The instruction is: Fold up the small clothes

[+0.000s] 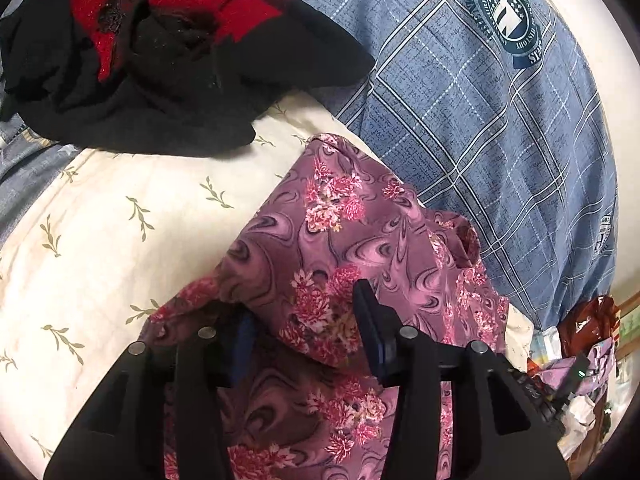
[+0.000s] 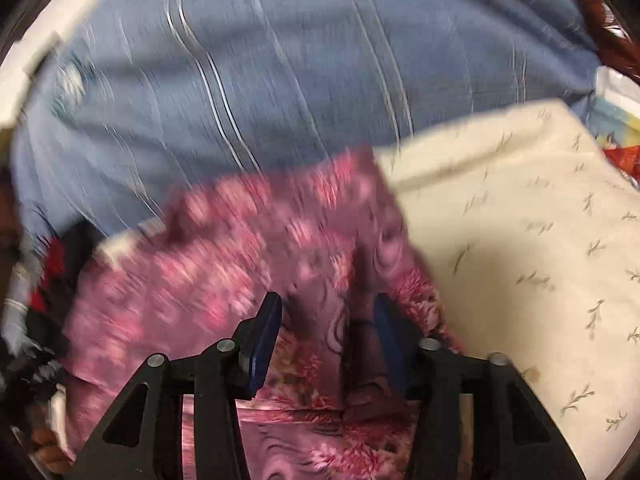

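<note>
Two grippers low over pink floral garment point(image 1: 336, 240), which lies rumpled on cream leaf-print pillow point(image 1: 120, 220). Left gripper point(image 1: 304, 320) fingers spread, fabric bunched between them. Right gripper point(image 2: 328, 320) likewise parted, cloth between; view blurred. Black-and-red garment point(image 1: 160, 60) lies beyond, on pillow's far edge.

This is a bedroom in a home, with the work done on a bed. A cream pillow point(image 1: 120, 240) printed with small green sprigs fills the lower left of the left wrist view, and a blue plaid duvet point(image 1: 500, 140) bearing a round crest spreads across the upper right. Loose clothing lies on the bedding: a black-and-red garment point(image 1: 160, 60) at upper left and a mauve floral garment point(image 1: 340, 248) at centre.
</note>
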A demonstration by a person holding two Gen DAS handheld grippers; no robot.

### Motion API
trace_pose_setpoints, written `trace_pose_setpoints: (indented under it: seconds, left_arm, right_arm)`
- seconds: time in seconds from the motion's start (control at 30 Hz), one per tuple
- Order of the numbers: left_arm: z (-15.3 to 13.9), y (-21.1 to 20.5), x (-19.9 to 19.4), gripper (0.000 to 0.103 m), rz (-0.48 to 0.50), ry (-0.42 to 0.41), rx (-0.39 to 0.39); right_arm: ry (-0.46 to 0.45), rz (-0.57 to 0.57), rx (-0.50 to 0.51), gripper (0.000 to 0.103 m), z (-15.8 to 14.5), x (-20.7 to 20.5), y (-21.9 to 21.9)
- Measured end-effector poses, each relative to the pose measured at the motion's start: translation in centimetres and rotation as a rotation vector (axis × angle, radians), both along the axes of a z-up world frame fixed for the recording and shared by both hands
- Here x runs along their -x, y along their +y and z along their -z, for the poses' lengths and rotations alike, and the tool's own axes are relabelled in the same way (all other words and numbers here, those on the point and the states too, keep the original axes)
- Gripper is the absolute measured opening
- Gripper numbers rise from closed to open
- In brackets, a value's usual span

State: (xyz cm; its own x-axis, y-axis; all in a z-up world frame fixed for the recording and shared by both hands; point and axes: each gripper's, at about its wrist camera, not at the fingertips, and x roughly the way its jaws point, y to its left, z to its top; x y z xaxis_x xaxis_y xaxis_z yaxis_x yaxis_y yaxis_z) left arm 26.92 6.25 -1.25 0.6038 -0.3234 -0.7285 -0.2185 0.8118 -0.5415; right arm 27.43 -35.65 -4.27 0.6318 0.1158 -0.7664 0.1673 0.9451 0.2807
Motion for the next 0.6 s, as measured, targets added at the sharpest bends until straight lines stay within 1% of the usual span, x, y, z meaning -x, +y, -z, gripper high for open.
trace_pose_setpoints:
  seconds: [0.03, 0.07, 0.1, 0.13, 0.17, 0.2, 0.23, 0.27, 0.3, 0.33, 0.37, 0.4, 0.43, 0.47, 0.5, 0.53, 0.57, 0.6]
  left_arm:
    - [-0.1, 0.1, 0.1, 0.044, 0.001, -0.002, 0.007]
    - [-0.2, 0.2, 0.1, 0.044, 0.001, -0.005, 0.013]
    - [-0.4, 0.4, 0.3, 0.044, -0.001, -0.014, 0.022]
    - [-0.6, 0.6, 0.4, 0.044, -0.005, -0.020, 0.026]
    - [-0.6, 0.7, 0.4, 0.044, -0.008, -0.020, 0.027]
    - [-0.4, 0.8, 0.2, 0.044, -0.012, -0.012, 0.022]
    - [0.0, 0.8, 0.0, 0.044, -0.018, 0.012, 0.005]
    - [0.5, 0.7, -0.3, 0.042, -0.014, 0.036, 0.003]
    - [0.9, 0.7, -0.4, 0.042, -0.013, 0.052, 0.000]
    - [0.8, 0.6, -0.3, 0.039, -0.015, 0.046, -0.020]
    - [0.6, 0.4, -0.3, 0.038, -0.008, 0.041, -0.031]
    - [0.4, 0.3, -0.1, 0.038, 0.002, 0.035, -0.041]
    - [0.2, 0.3, 0.2, 0.038, 0.017, 0.058, -0.038]
    - [0.1, 0.4, 0.6, 0.038, 0.029, 0.076, -0.011]
    - [-0.4, 0.5, 1.5, 0.038, 0.048, 0.079, 0.061]
    - [-1.2, 0.6, 2.6, 0.038, 0.057, 0.056, 0.136]
    - [-2.3, 0.4, 3.5, 0.039, 0.069, 0.027, 0.170]
    - [-3.5, -0.1, 3.9, 0.041, 0.090, 0.002, 0.148]
  right_arm:
    - [-0.024, 0.002, -0.018, 0.033, -0.2, -0.1, 0.1]
    - [-0.047, -0.024, -0.070, 0.008, -0.6, -0.2, -0.1]
    - [-0.066, -0.054, -0.121, 0.006, -1.3, -0.3, -0.2]
    - [-0.129, -0.057, -0.124, 0.005, -2.7, 0.3, -0.5]
    - [-0.175, -0.055, -0.105, 0.005, -3.7, 0.7, -0.7]
    - [-0.203, -0.037, -0.086, 0.005, -4.4, 0.9, -1.2]
    - [-0.194, -0.003, -0.094, 0.005, -4.1, 0.8, -2.1]
    - [-0.156, 0.022, -0.093, 0.005, -3.0, 0.4, -2.6]
    - [-0.101, 0.035, -0.072, 0.005, -1.6, 0.0, -3.1]
    - [-0.031, 0.026, -0.034, 0.006, 0.2, -0.4, -3.1]
    - [-0.028, 0.018, -0.028, 0.006, 0.7, -0.3, -2.9]
    - [-0.047, 0.025, -0.029, 0.008, 0.1, -0.2, -2.8]
    - [-0.053, 0.041, -0.047, 0.013, -0.6, 0.1, -2.8]
    - [-0.063, 0.058, -0.063, 0.014, -1.3, 0.6, -3.1]
    - [-0.078, 0.058, -0.087, 0.014, -2.1, 1.0, -3.3]
    - [-0.107, 0.050, -0.105, 0.015, -3.1, 1.7, -3.4]
    - [-0.138, 0.038, -0.115, 0.018, -3.6, 2.4, -3.4]
    - [-0.170, 0.013, -0.129, 0.021, -4.5, 3.2, -3.4]
